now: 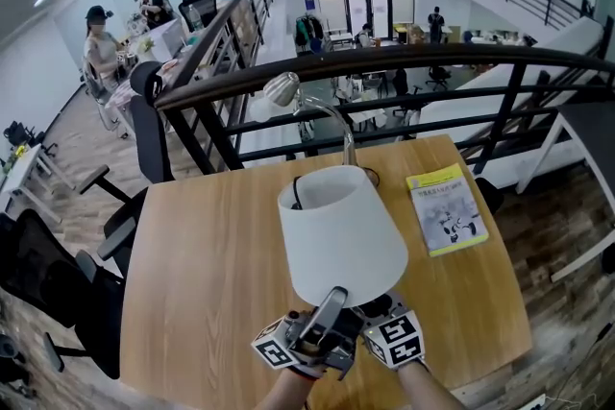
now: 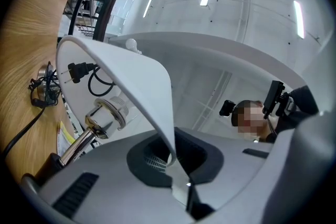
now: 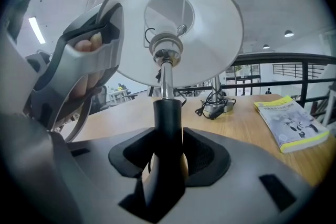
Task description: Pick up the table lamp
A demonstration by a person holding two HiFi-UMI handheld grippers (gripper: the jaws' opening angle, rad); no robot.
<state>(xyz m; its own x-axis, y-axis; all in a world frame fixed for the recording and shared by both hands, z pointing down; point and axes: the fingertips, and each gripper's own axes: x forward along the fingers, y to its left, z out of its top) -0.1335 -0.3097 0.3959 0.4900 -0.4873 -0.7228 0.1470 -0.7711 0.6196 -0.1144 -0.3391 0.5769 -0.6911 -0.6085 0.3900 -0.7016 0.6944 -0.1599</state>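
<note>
1. Left gripper (image 2: 177, 168) pinched narrow on the thin rim of the lampshade (image 2: 142, 76); right gripper (image 3: 167, 134) clamped round the black stem (image 3: 167, 113) beneath it.
2. The table lamp (image 1: 341, 230) is held by both over the near part of the wooden table (image 1: 202, 254); no view shows whether its foot is clear of the wood.
3. Its long axis runs from the right jaws up and away into the shade; the right hand is nearer the weight, so the lift is probably its job, with the left only steadying.
4. Book (image 1: 445, 209) well apart, to the right.
</note>
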